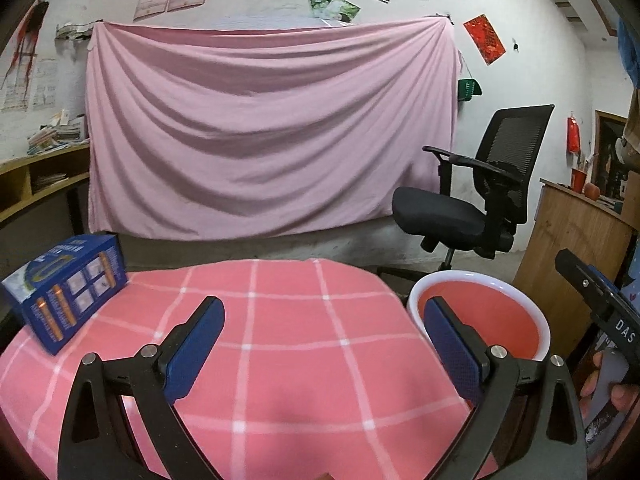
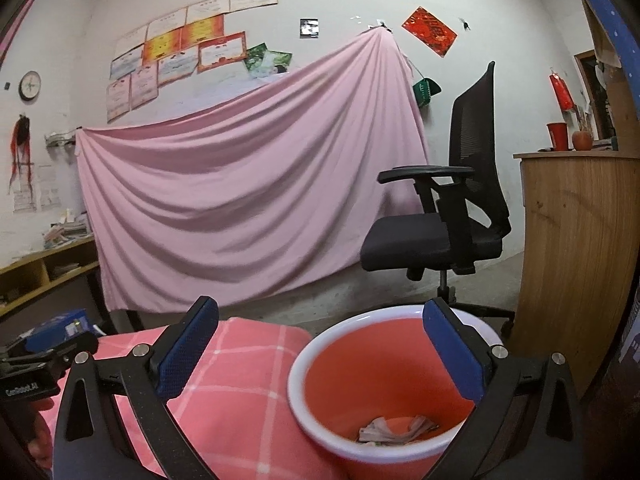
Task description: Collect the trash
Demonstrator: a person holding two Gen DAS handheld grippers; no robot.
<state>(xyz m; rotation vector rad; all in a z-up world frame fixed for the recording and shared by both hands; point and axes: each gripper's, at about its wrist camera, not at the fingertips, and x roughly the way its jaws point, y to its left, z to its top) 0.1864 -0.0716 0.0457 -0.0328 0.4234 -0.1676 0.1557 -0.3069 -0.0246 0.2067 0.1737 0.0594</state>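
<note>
**Both grippers released, trash in the red bin**

We see the left gripper [image 1: 324, 346] held over the table [image 1: 280, 360], which is covered in a pink checked cloth; its blue-padded fingers [image 1: 196, 344] are spread wide with nothing between them. A blue box [image 1: 66, 290] stands at the table's far left corner.

Just off the table's right edge sits the red bin [image 2: 394, 384] with a white rim. Our right gripper [image 2: 320, 350] hangs above the near side of the bin, its fingers [image 2: 452, 354] also spread wide and empty. At the bottom of the bin lies crumpled trash [image 2: 396, 428], pale and paper-like, though the view is too soft for us to say just what it is.

In the left wrist view the right gripper's body shows at the far right edge, with a hand [image 1: 612, 384] around it. Beyond the table a pink sheet [image 1: 272, 128] hangs on the far wall, and a black office chair [image 2: 452, 216] stands to the right of it, beside a wooden counter [image 2: 580, 240].
</note>
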